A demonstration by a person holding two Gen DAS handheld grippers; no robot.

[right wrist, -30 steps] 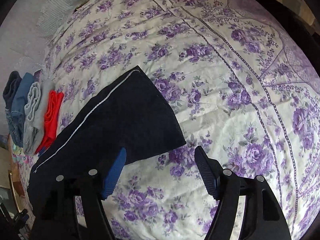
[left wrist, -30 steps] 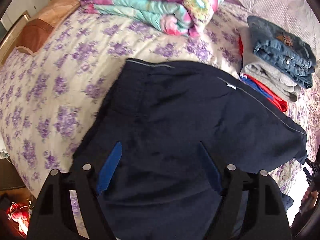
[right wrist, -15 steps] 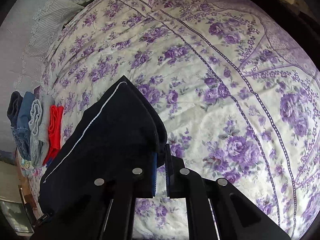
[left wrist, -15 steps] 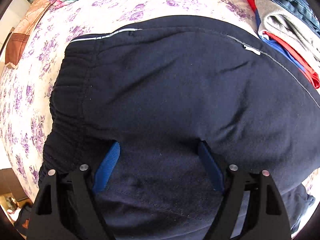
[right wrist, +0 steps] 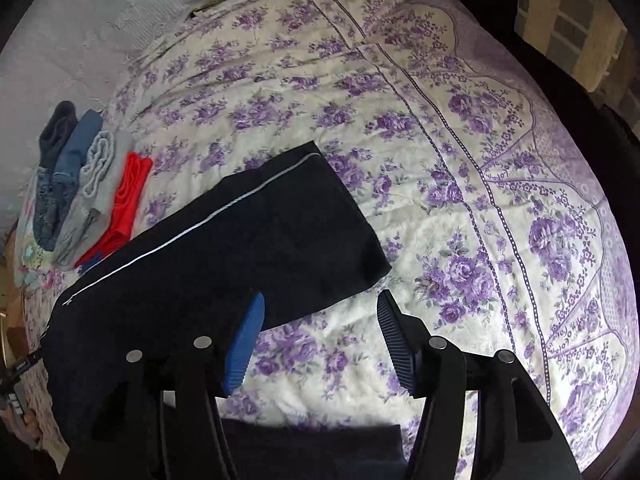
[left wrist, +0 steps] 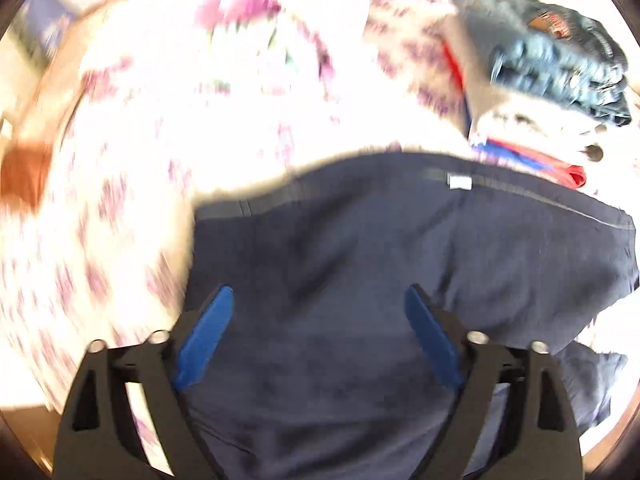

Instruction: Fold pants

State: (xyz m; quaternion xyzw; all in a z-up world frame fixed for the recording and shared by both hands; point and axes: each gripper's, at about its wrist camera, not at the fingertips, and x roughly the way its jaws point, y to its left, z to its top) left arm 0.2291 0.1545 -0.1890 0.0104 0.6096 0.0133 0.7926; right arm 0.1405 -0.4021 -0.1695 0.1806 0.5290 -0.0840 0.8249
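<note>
The dark navy pants (right wrist: 224,248) lie flat on the floral bedspread (right wrist: 440,160), with a thin white side stripe along the leg and the leg hem toward the middle of the bed. In the blurred left wrist view the waist part of the pants (left wrist: 380,280) fills the lower frame. My left gripper (left wrist: 320,320) is open just above the pants, holding nothing. My right gripper (right wrist: 320,320) is open near the leg hem, over the bedspread, holding nothing.
A stack of folded clothes (right wrist: 80,192), jeans, grey and red items, lies at the far left of the bed; it also shows in the left wrist view (left wrist: 552,60). A colourful folded blanket (left wrist: 248,40) lies blurred beyond the pants. A brick wall (right wrist: 572,32) stands beyond the bed.
My right gripper, shut on the leg hem half a second ago, has opened and let it go; the hem lies flat. My left gripper has pulled back and the view is blurred by motion.
</note>
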